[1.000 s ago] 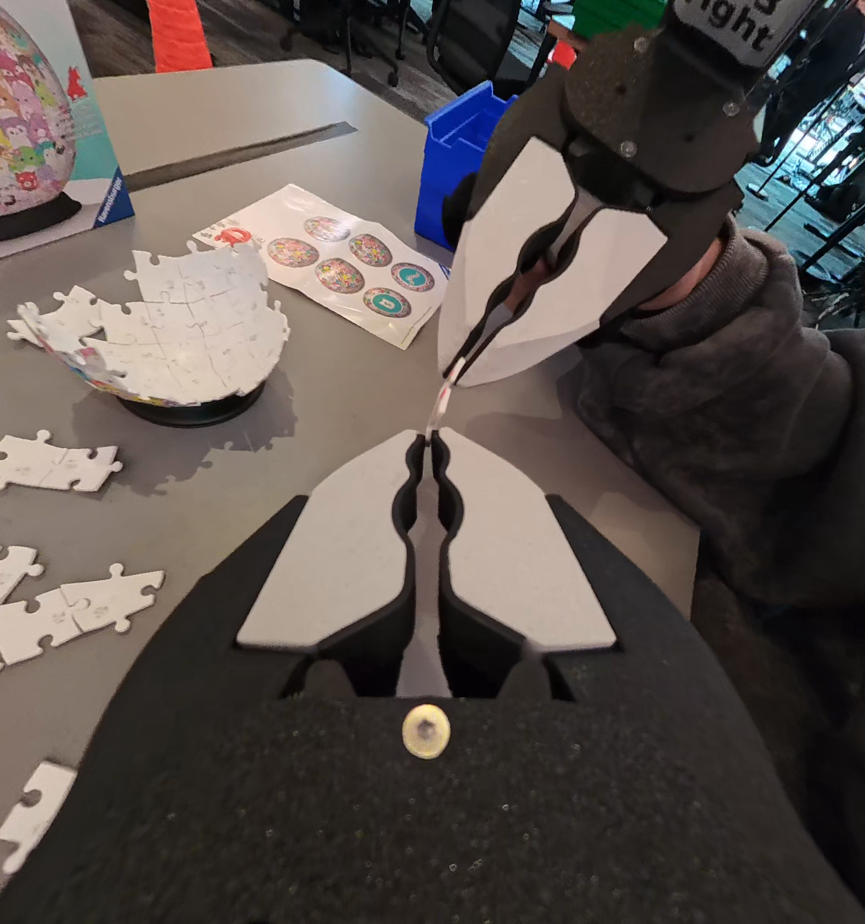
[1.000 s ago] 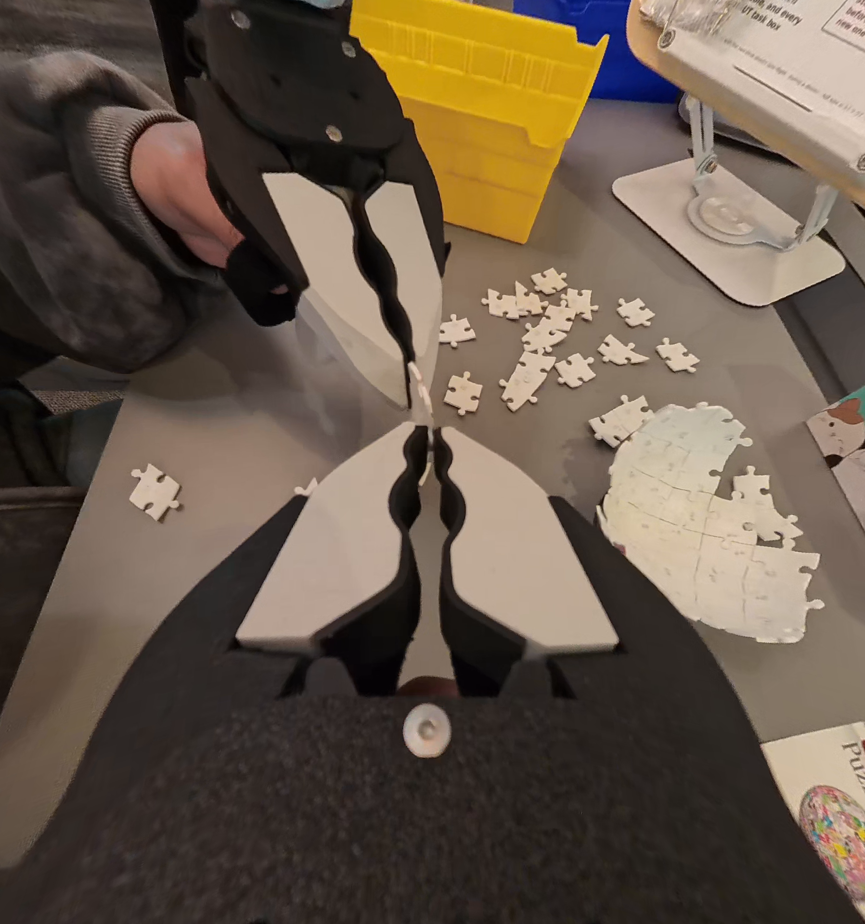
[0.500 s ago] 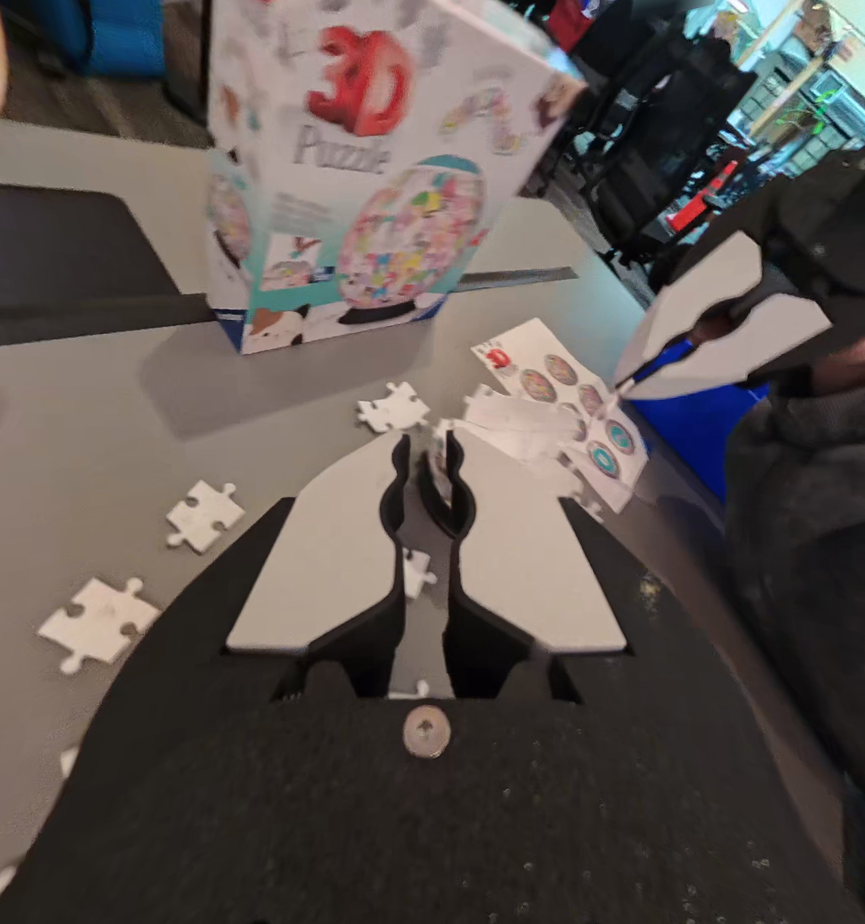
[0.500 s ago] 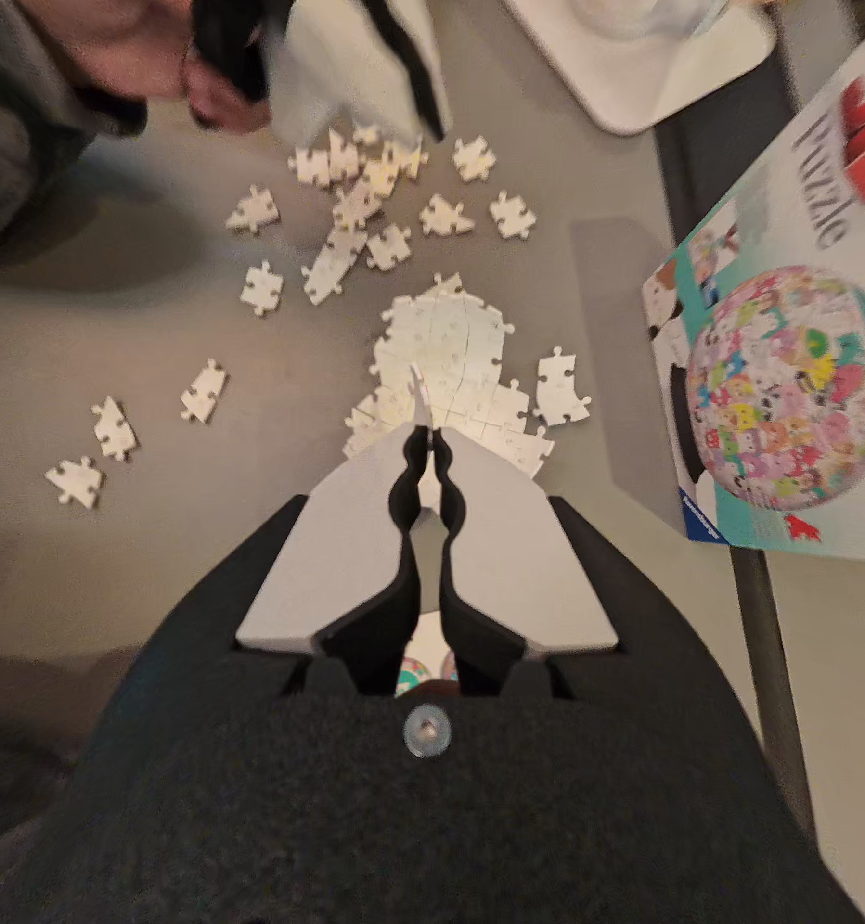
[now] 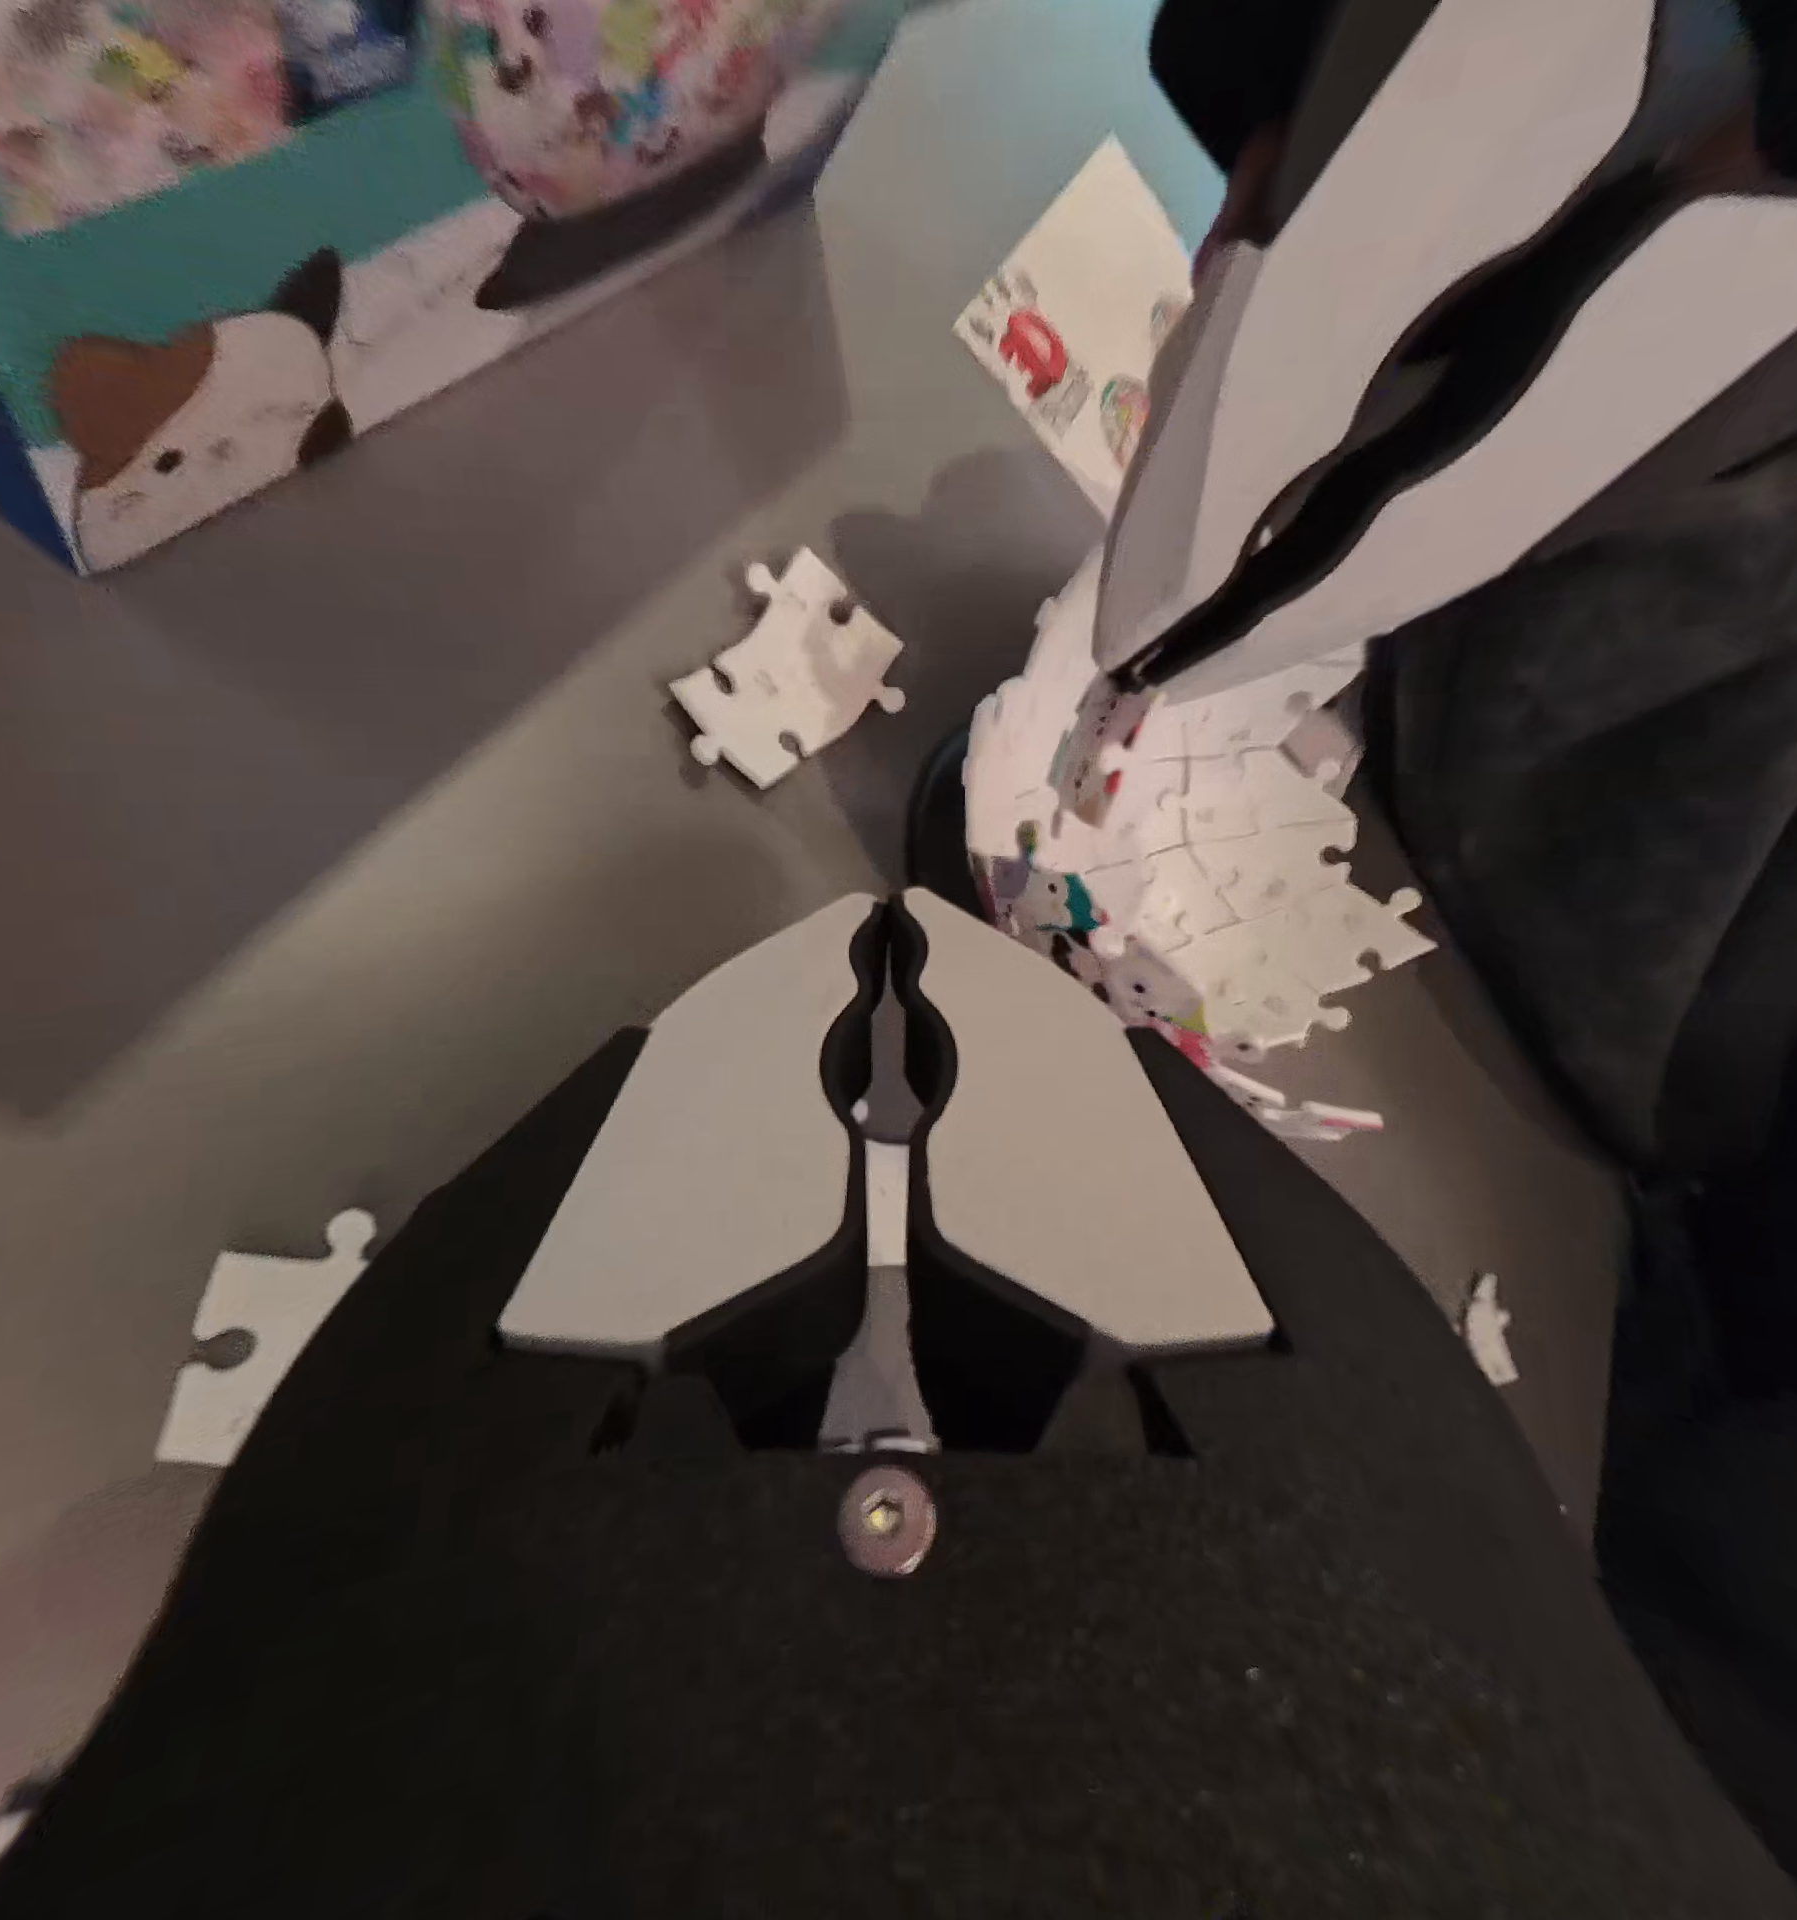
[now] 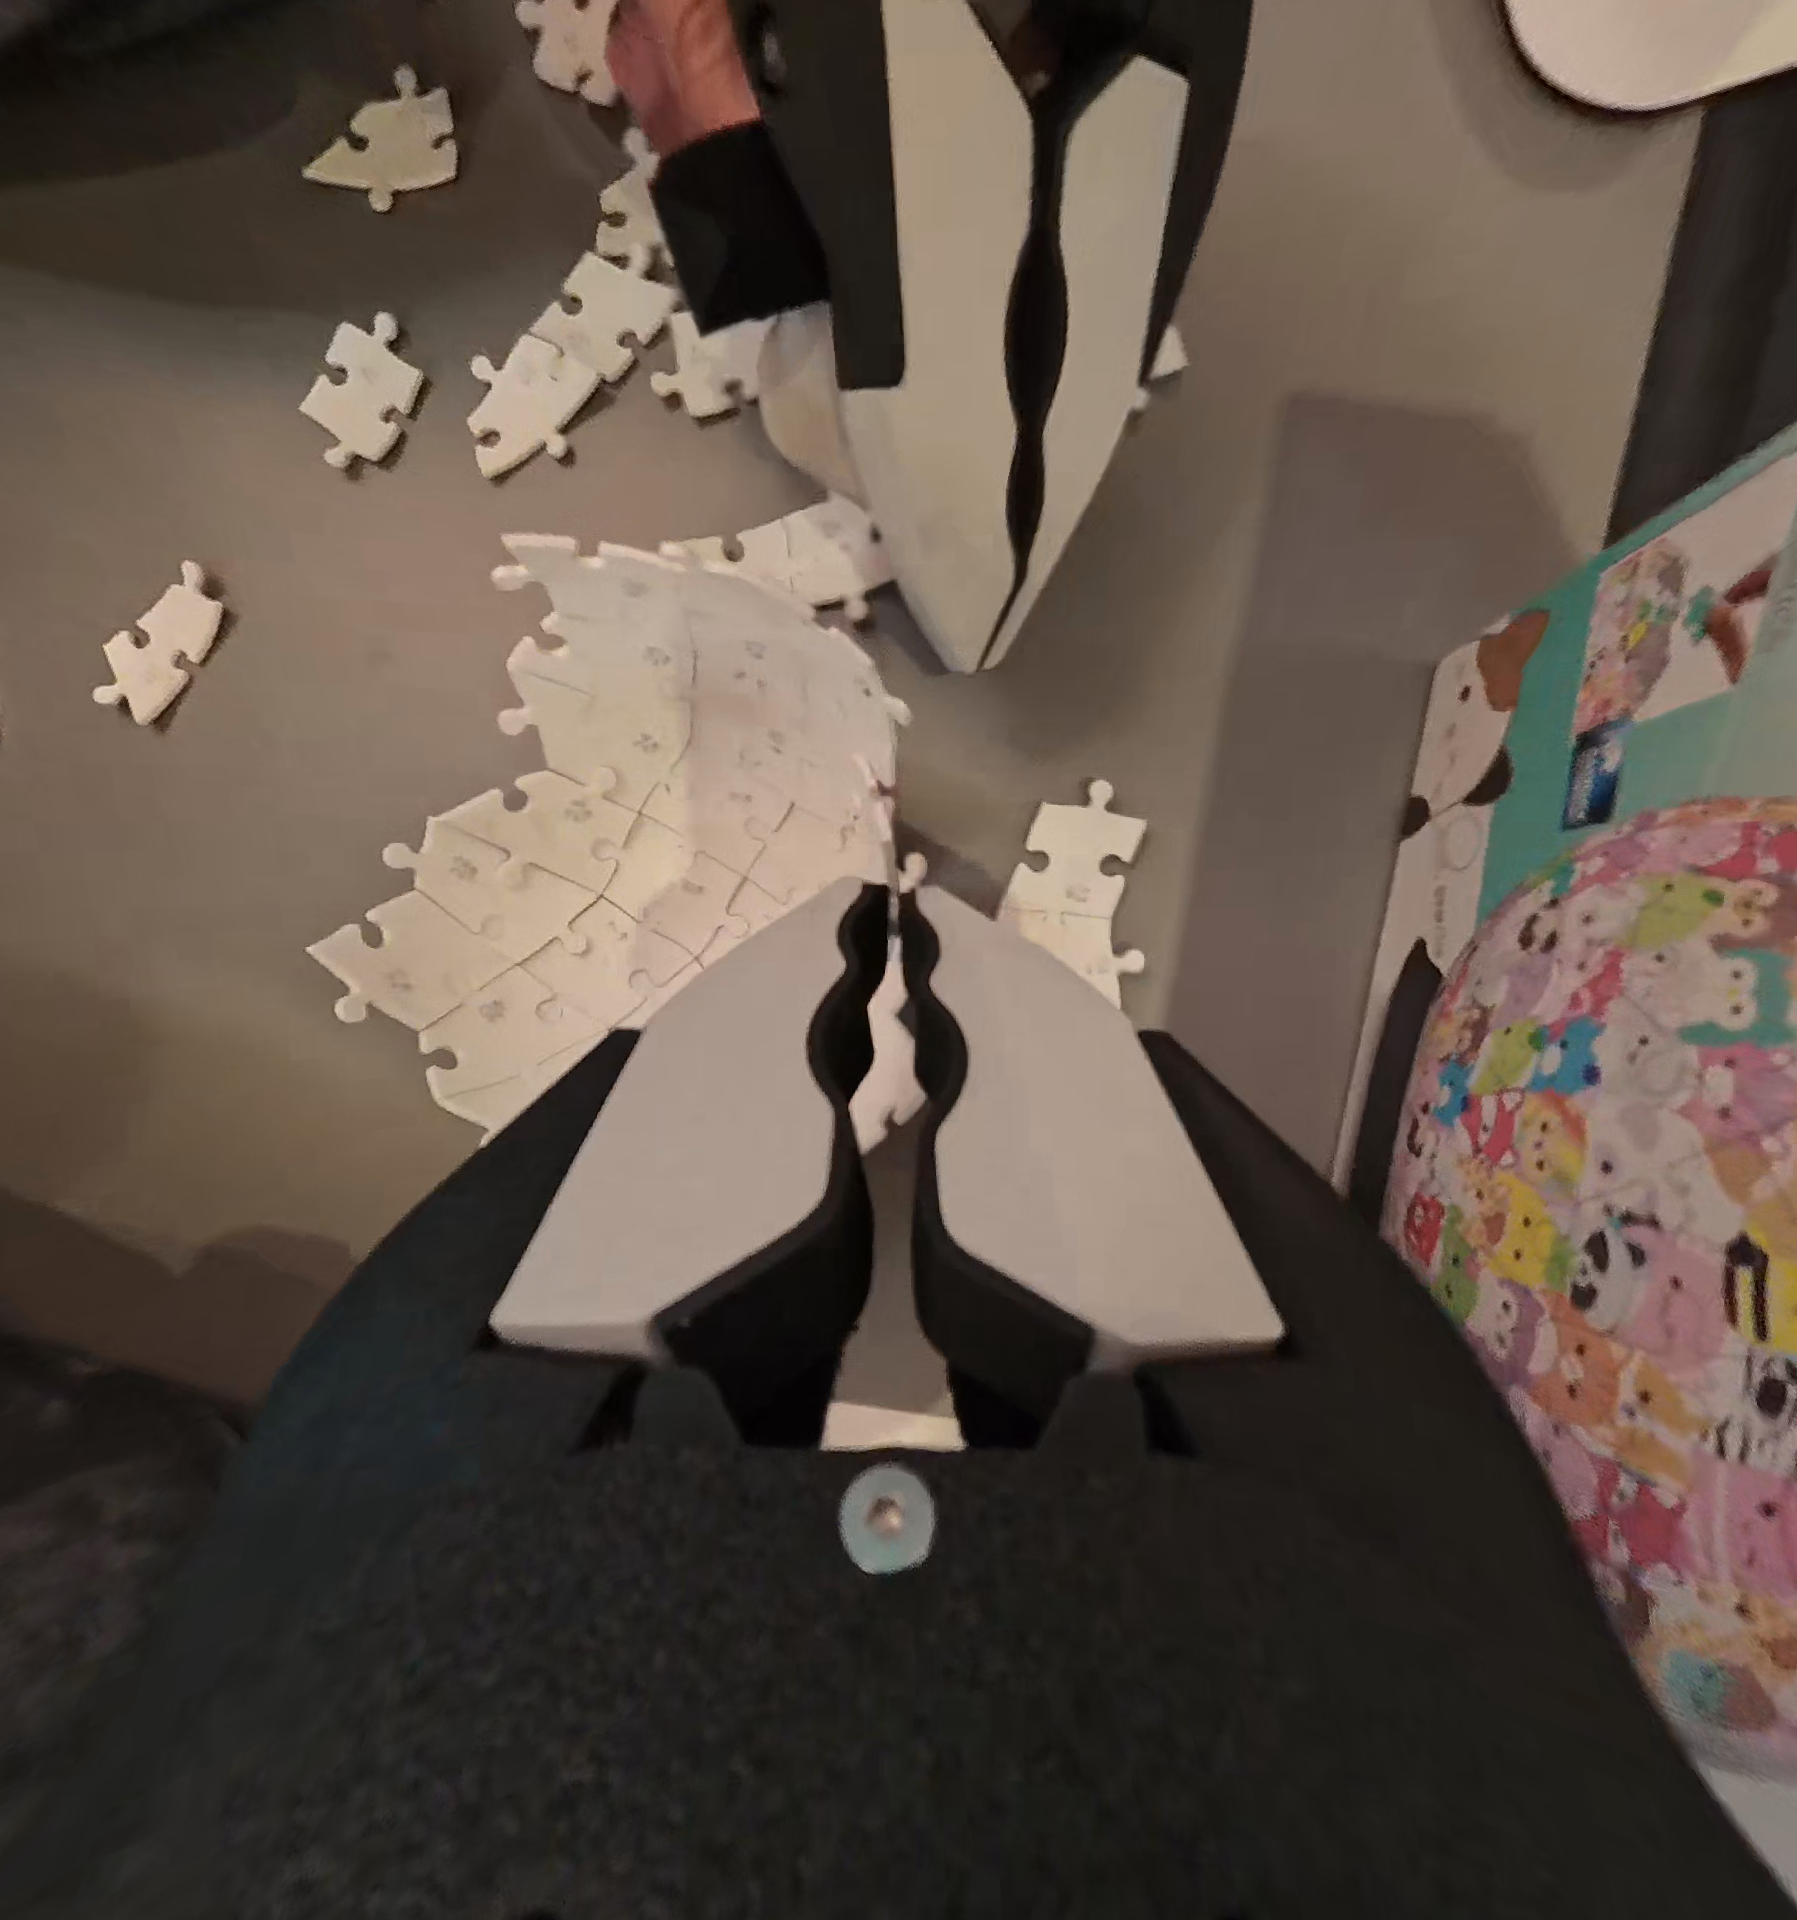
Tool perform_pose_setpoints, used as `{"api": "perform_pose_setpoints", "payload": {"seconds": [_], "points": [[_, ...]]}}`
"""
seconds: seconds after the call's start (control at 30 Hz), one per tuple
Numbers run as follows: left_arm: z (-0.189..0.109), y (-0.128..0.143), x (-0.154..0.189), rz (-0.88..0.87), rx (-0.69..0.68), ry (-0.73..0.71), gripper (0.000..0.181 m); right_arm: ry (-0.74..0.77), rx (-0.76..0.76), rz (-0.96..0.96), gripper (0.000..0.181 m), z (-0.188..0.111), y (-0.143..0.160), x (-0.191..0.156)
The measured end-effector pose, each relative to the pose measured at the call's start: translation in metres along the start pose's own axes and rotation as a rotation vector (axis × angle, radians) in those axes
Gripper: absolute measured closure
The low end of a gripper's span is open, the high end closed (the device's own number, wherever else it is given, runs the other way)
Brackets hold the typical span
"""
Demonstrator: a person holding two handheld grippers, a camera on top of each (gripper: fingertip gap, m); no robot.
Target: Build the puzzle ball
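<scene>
The half-built puzzle ball (image 5: pixel 1216 873) sits on a black stand with its white inner side up; it also shows in the right wrist view (image 6: pixel 665 810). My right gripper (image 6: pixel 899 899) is shut on a small puzzle piece (image 6: pixel 887 821), held edge-on just over the ball's rim. In the left wrist view the right gripper (image 5: pixel 1122 675) comes in from the upper right with the piece (image 5: pixel 1096 748) over the ball. My left gripper (image 5: pixel 894 914) is shut with nothing seen in it, close to the ball's left side. It also shows in the right wrist view (image 6: pixel 987 655).
The puzzle box (image 6: pixel 1652 1143) lies to the right of the ball and shows in the left wrist view (image 5: pixel 198 312). Loose white pieces (image 6: pixel 364 390) are scattered on the grey table (image 6: pixel 146 935). Joined pieces (image 5: pixel 785 686) and an instruction sheet (image 5: pixel 1076 343) lie near the ball. The grippers' ends are close to 6 cm from one another.
One second ago both grippers held the small piece between them. The left gripper has let go. Both have swung over to the ball, and the right one has brought the piece down to its rim.
</scene>
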State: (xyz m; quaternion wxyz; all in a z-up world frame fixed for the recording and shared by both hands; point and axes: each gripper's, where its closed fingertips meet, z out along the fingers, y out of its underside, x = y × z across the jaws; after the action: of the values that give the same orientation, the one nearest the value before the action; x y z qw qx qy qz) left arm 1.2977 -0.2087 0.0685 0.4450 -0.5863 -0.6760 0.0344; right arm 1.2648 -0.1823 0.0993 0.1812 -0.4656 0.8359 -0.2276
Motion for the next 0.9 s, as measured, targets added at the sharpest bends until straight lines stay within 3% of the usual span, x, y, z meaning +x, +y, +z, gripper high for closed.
{"api": "perform_pose_setpoints", "payload": {"seconds": [0.43, 0.57, 0.67, 0.77, 0.9], "points": [[0.020, 0.000, -0.010, 0.006, -0.083, -0.041, 0.181, -0.049, -0.025, -0.025, 0.179, 0.016, 0.000, 0.005], [-0.003, 0.001, -0.014, -0.012, -0.100, -0.087, 0.181, -0.053, -0.043, -0.018, 0.179, 0.019, 0.004, 0.007], [-0.027, 0.003, 0.008, 0.006, -0.131, -0.051, 0.181, -0.056, -0.040, -0.011, 0.179, 0.019, 0.004, 0.007], [-0.037, 0.006, 0.031, 0.011, -0.171, -0.038, 0.144, -0.063, -0.045, -0.001, 0.179, 0.021, 0.005, 0.007], [-0.037, 0.007, 0.056, 0.019, -0.206, -0.007, 0.128, -0.059, -0.043, 0.006, 0.179, 0.021, 0.007, 0.009]]}}
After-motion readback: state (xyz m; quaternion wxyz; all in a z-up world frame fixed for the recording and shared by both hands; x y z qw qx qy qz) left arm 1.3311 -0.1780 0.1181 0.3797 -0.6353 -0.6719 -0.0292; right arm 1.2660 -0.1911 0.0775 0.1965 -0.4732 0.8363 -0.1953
